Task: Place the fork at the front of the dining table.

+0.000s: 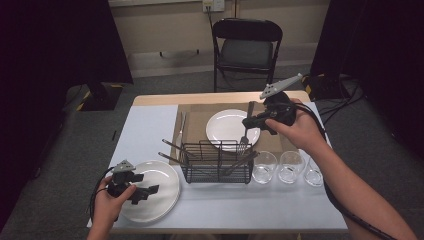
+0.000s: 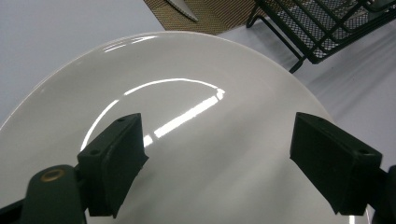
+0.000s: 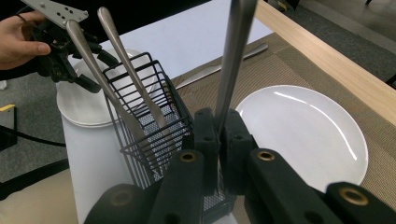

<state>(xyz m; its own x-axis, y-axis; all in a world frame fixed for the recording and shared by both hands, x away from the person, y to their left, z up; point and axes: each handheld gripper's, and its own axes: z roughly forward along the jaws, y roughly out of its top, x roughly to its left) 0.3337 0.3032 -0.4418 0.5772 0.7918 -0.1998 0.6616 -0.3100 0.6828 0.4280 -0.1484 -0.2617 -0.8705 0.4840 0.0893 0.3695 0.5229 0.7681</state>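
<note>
The black wire-mesh cutlery basket (image 1: pixel 216 162) holds some slim metal utensils whose heads are hidden inside, while the right gripper (image 1: pixel 248 121) clamps a shiny steel fork (image 1: pixel 245 131) above it, and the left gripper (image 1: pixel 150 192) hangs open-jawed over a glossy round white plate (image 1: pixel 167 176).

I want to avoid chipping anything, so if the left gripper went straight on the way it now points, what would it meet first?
Most likely the white plate: the left gripper, jaws open, points down at its glossy face, with nothing in between. How near it hangs is hard to judge. The wire cutlery basket lies beyond the rim, off that line.
</note>
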